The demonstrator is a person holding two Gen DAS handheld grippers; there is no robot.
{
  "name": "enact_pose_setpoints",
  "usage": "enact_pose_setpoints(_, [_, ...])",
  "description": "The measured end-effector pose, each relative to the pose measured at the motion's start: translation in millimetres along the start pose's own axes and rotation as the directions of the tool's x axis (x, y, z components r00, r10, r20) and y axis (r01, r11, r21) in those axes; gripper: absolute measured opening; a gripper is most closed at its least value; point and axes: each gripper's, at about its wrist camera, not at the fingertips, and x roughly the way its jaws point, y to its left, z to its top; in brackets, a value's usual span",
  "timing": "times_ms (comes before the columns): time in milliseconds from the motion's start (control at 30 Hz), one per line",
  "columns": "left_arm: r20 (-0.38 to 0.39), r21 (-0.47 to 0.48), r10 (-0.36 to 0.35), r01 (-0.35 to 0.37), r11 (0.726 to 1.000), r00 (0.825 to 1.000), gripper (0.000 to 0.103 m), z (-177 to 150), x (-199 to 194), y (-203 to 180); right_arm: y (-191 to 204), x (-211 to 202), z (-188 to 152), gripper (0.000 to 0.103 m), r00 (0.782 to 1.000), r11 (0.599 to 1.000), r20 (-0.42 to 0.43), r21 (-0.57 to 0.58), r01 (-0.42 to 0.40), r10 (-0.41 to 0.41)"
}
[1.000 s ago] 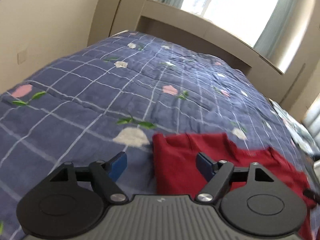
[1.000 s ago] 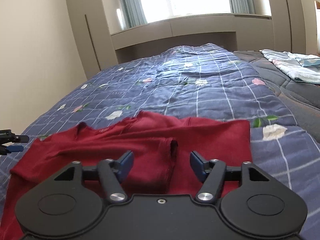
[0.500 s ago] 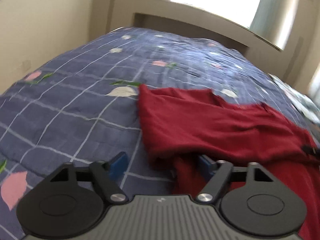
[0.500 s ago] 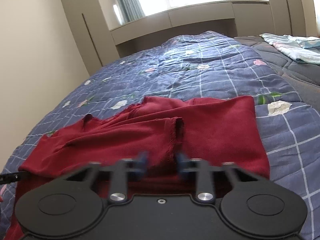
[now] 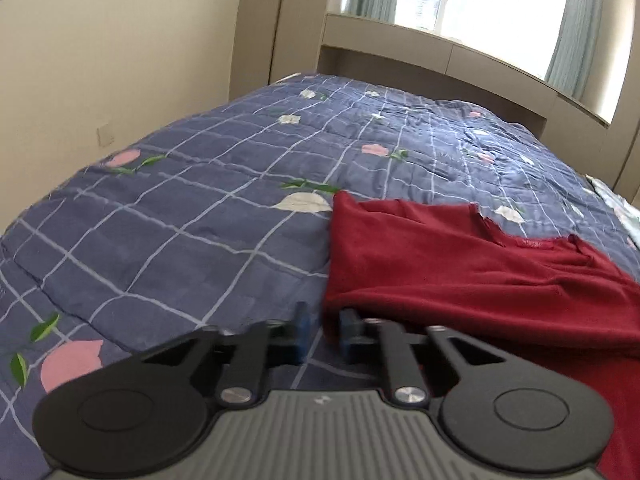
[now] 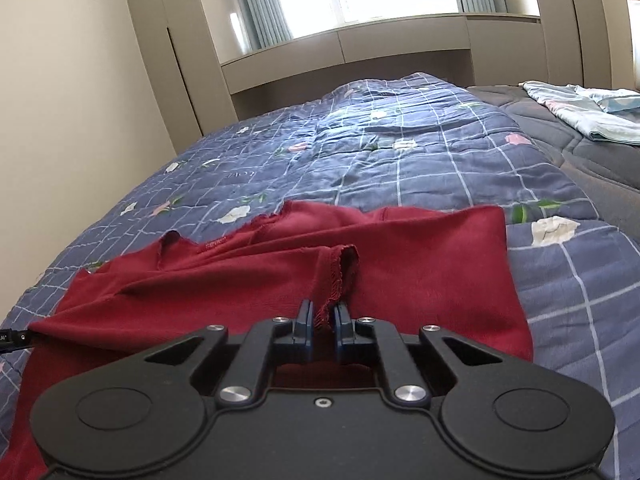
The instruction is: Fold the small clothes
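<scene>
A dark red long-sleeved garment [image 5: 460,256] lies spread on the blue checked quilt [image 5: 200,216]. My left gripper [image 5: 324,334] is at the garment's near left corner, its jaws closing with the cloth edge caught between the blue pads. In the right wrist view, a sleeve of the same garment [image 6: 420,264] lies folded across the body. Its frayed cuff [image 6: 340,276] stands up from my right gripper [image 6: 323,326], whose jaws are closing tight on that cuff. A black tip of the left gripper [image 6: 12,338] shows at the left edge.
The quilt [image 6: 400,168] runs back to a beige headboard shelf [image 6: 360,56] under a window. A cream wall [image 5: 100,60] borders the bed's left side. Light blue folded cloth [image 6: 584,112] lies on a grey bedcover [image 6: 580,160] at the far right.
Both grippers went from open to pinched on the red garment. The left one moved in to the garment's corner; the right one stayed put and closed on the cuff.
</scene>
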Motion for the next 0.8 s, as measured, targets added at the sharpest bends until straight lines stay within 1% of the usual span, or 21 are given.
enact_pose_setpoints(67, [0.037, 0.046, 0.022, -0.023, 0.999, 0.999, 0.007, -4, -6, -8, 3, -3, -1, 0.009, 1.0, 1.0, 0.017, -0.016, 0.014, -0.013])
enact_pose_setpoints(133, [0.074, 0.069, 0.028, -0.033, 0.997, 0.997, 0.006, -6, -12, -11, 6, -6, -1, 0.006, 0.999, 0.998, 0.033, -0.046, 0.042, -0.041])
enact_pose_setpoints(200, [0.065, 0.106, 0.042, -0.049, 0.993, 0.997, 0.006, -7, -10, -14, 8, -4, -1, 0.006, 0.999, 0.997, 0.017, -0.059, 0.051, -0.051])
enact_pose_setpoints(233, [0.037, 0.125, 0.042, -0.046, 0.991, 0.998, 0.006, -9, -6, -14, 8, -1, -2, 0.006, 0.999, 0.997, 0.001, -0.065, 0.051, -0.051])
enact_pose_setpoints(267, [0.008, 0.142, 0.029, -0.03, 0.989, 1.0, 0.006, -9, -1, -14, 7, 0, -3, 0.006, 0.999, 0.996, -0.011, -0.072, 0.052, -0.053])
enact_pose_setpoints(333, [-0.006, 0.171, -0.017, 0.018, 0.985, 1.0, 0.01, -11, -4, -13, 6, -3, -3, 0.01, 0.999, 0.996, -0.012, -0.072, 0.043, -0.044])
enact_pose_setpoints(367, [-0.009, 0.185, -0.044, 0.044, 0.982, 0.999, 0.017, -11, -8, -11, 7, -5, -1, 0.012, 0.999, 0.996, -0.003, -0.075, 0.043, -0.043])
enact_pose_setpoints(400, [-0.012, 0.183, -0.063, 0.064, 0.981, 0.998, 0.025, -10, -13, -8, 8, -9, 1, 0.02, 0.999, 0.996, 0.012, -0.084, 0.041, -0.04])
enact_pose_setpoints(433, [-0.018, 0.174, -0.077, 0.079, 0.982, 0.997, 0.058, -9, -17, -6, 9, -11, 3, 0.027, 0.999, 0.995, 0.023, -0.098, 0.036, -0.034])
enact_pose_setpoints(467, [-0.014, 0.158, -0.079, 0.08, 0.984, 0.997, 0.082, -8, -22, -3, 11, -12, 5, 0.033, 0.999, 0.993, 0.03, -0.111, 0.029, -0.026])
enact_pose_setpoints(500, [0.014, 0.139, -0.074, 0.071, 0.988, 0.997, 0.085, -7, -28, -1, 12, -12, 9, 0.048, 0.999, 0.993, 0.04, -0.117, 0.02, -0.015])
enact_pose_setpoints(533, [0.037, 0.133, -0.079, 0.074, 0.988, 0.996, 0.085, -4, -32, 0, 12, -10, 14, 0.057, 0.999, 0.993, 0.042, -0.114, 0.009, -0.004])
enact_pose_setpoints(600, [0.043, 0.139, -0.099, 0.092, 0.986, 0.994, 0.087, 6, -33, -1, 10, 1, 23, 0.057, 1.0, 0.996, 0.014, -0.093, 0.001, 0.001])
enact_pose_setpoints(633, [0.048, 0.135, -0.096, 0.089, 0.987, 0.994, 0.088, 12, -31, -4, 9, 9, 27, 0.055, 1.0, 0.997, -0.003, -0.082, -0.003, 0.003])
enact_pose_setpoints(667, [0.048, 0.14, -0.099, 0.091, 0.986, 0.994, 0.088, 16, -28, -8, 7, 19, 30, 0.051, 1.0, 0.997, -0.021, -0.071, -0.001, -0.001])
enact_pose_setpoints(700, [0.05, 0.151, -0.112, 0.103, 0.983, 0.992, 0.088, 23, -24, -14, 6, 26, 32, 0.033, 0.999, 0.998, -0.039, -0.057, -0.001, -0.001])
enact_pose_setpoints(733, [0.057, 0.158, -0.125, 0.115, 0.981, 0.99, 0.089, 27, -21, -18, 4, 33, 34, 0.003, 0.998, 0.999, -0.055, -0.042, -0.003, 0.0])
enact_pose_setpoints(767, [0.066, 0.168, -0.14, 0.127, 0.978, 0.988, 0.091, 33, -15, -25, 5, 35, 35, 0.002, 0.999, 0.999, -0.054, -0.043, -0.005, 0.002])
enact_pose_setpoints(800, [0.066, 0.175, -0.138, 0.125, 0.977, 0.988, 0.091, 37, -8, -32, 7, 35, 37, 0.001, 0.999, 0.998, -0.032, -0.067, 0.006, -0.008])
